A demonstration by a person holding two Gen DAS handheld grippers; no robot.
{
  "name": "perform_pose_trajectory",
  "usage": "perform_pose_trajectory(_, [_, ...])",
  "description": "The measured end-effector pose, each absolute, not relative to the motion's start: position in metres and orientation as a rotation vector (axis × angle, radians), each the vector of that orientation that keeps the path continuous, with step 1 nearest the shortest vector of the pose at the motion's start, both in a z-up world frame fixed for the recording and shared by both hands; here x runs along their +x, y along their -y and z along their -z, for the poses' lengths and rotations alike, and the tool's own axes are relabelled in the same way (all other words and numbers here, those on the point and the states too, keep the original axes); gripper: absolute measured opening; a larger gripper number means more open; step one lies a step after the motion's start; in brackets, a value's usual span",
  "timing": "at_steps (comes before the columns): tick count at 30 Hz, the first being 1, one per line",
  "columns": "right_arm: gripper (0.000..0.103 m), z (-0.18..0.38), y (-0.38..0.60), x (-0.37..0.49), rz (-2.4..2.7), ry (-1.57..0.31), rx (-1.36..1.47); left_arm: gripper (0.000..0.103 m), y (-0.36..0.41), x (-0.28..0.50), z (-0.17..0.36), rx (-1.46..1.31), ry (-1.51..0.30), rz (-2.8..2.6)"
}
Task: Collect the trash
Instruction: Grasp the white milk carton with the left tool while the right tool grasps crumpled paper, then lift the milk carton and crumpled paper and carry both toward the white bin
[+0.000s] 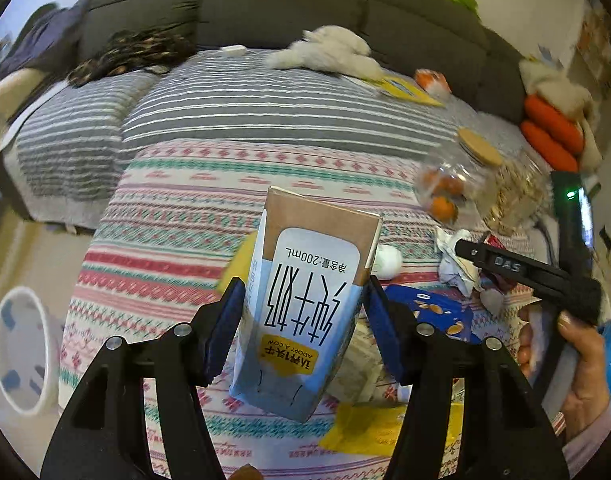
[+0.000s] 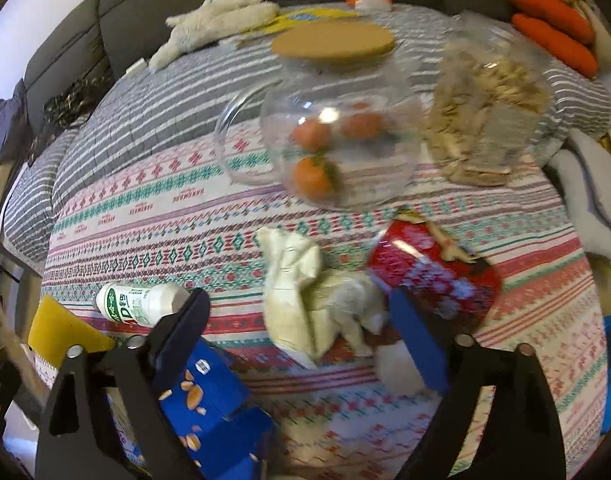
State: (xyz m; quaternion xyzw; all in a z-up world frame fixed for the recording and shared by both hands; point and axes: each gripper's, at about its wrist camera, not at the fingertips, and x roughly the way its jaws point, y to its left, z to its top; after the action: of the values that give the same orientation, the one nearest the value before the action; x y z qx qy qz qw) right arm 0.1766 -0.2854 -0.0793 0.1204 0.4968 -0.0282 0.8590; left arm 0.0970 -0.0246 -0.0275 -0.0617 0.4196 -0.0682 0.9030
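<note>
In the left wrist view my left gripper is shut on a blue, white and brown milk carton, held upside down and tilted above the patterned tablecloth. In the right wrist view my right gripper is open just over the cloth, with a crumpled white paper lying between its blue pads, untouched. A red wrapper lies by the right finger. A blue snack pack sits under the left finger, and a small white bottle lies on its side further left.
A lidded glass jar with oranges and a bag of snacks stand behind the trash. A yellow sheet lies under the carton. A white bin stands on the floor at left. A grey sofa runs behind the table.
</note>
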Motion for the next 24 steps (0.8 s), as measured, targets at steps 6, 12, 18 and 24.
perform_pose_trajectory(6, [0.043, 0.101, 0.274, 0.186, 0.084, -1.092, 0.205, 0.058, 0.01, 0.098, 0.041, -0.164, -0.864, 0.136])
perform_pose_trajectory(12, [0.03, 0.092, 0.281, 0.179, 0.093, -1.018, 0.237, 0.058, 0.008, 0.104, 0.046, -0.168, -0.863, 0.124])
perform_pose_trajectory(18, [0.03, 0.059, 0.277, 0.165, 0.071, -0.909, 0.243, 0.058, 0.0, 0.103, 0.042, -0.189, -0.843, 0.103])
perform_pose_trajectory(24, [0.03, 0.03, 0.257, 0.149, 0.046, -0.815, 0.204, 0.058, -0.006, 0.096, 0.031, -0.207, -0.799, 0.089])
